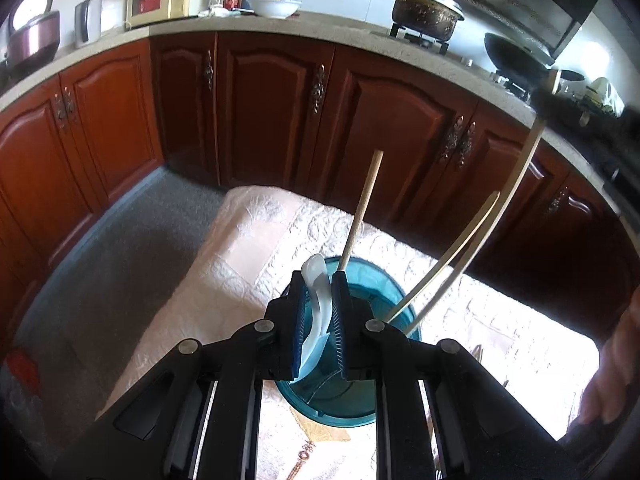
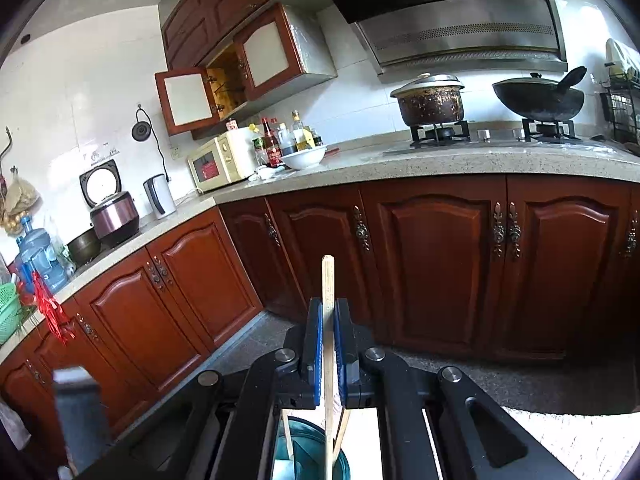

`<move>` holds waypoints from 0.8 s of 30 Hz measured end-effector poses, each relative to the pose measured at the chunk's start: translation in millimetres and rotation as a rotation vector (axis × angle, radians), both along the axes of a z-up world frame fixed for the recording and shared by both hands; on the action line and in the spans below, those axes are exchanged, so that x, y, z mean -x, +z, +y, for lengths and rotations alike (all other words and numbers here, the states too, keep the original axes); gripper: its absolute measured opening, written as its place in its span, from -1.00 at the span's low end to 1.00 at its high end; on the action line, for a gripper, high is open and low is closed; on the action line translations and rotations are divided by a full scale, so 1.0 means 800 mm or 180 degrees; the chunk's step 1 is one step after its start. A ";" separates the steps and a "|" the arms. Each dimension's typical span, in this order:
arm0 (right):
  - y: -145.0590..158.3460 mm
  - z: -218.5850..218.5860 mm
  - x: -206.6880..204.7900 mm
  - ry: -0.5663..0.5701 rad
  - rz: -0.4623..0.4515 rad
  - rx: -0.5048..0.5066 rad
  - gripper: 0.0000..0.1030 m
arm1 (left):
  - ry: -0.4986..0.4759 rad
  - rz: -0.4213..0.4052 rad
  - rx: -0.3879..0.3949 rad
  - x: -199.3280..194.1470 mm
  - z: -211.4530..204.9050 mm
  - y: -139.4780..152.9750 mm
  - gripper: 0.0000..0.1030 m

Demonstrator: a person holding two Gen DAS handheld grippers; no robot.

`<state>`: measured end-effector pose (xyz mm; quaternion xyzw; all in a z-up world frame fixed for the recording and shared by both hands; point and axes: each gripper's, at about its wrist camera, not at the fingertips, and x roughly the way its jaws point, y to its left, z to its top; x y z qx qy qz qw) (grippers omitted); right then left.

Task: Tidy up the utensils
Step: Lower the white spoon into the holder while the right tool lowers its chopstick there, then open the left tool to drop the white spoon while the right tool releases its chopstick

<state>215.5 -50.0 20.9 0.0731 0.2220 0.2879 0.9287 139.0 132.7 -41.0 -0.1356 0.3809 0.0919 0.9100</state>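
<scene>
In the left wrist view my left gripper (image 1: 317,280) is shut on a white plastic spoon (image 1: 318,300), held over a teal utensil cup (image 1: 360,400) that stands on a white quilted table cover (image 1: 240,264). One wooden chopstick (image 1: 362,208) stands in the cup. Two more chopsticks (image 1: 460,256) slant up to the right from it, the longer one reaching the dark right gripper (image 1: 548,100). In the right wrist view my right gripper (image 2: 328,304) is shut on an upright wooden chopstick (image 2: 328,320) whose lower end reaches into the teal cup (image 2: 308,452) below.
Red-brown lower cabinets (image 1: 272,112) stand behind the table under a grey stone counter (image 2: 360,168). On the counter are a microwave (image 2: 216,164), bottles, a white bowl (image 2: 304,158), a pot (image 2: 430,102) and a wok (image 2: 538,98) on the stove. Grey floor (image 1: 120,248) lies at left.
</scene>
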 end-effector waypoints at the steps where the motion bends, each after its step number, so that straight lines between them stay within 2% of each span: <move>1: 0.001 -0.001 -0.001 0.0012 -0.0028 -0.0017 -0.91 | 0.0002 0.0003 0.0003 -0.001 -0.001 -0.001 -0.77; 6: -0.014 0.010 -0.003 0.0035 0.0017 0.0099 -0.91 | -0.0040 0.0100 0.0073 -0.008 -0.001 -0.011 -0.78; 11: -0.055 0.014 -0.014 0.0123 0.0386 0.0132 -0.91 | -0.0062 0.0193 0.0165 -0.008 0.002 -0.023 -0.76; 13: -0.075 0.014 -0.021 0.0174 0.0573 0.0166 -0.91 | -0.0055 0.0213 0.0212 -0.006 0.005 -0.024 -0.62; 15: -0.091 0.013 -0.026 0.0259 0.0761 0.0179 -0.91 | -0.0071 0.0224 0.0237 -0.005 0.005 -0.024 -0.29; 17: -0.103 0.010 -0.029 0.0265 0.0904 0.0196 -0.91 | -0.0108 0.0216 0.0255 0.000 0.004 -0.022 -0.19; 19: -0.108 0.005 -0.027 0.0288 0.0968 0.0169 -0.79 | -0.0123 0.0212 0.0249 0.004 0.002 -0.019 -0.10; 21: -0.109 -0.002 -0.021 0.0325 0.0987 0.0127 -0.41 | -0.0143 0.0177 0.0222 0.011 0.000 -0.014 -0.05; 24: -0.105 -0.010 -0.006 0.0344 0.0943 0.0127 -0.30 | -0.0158 0.0119 0.0147 0.019 -0.004 -0.006 0.08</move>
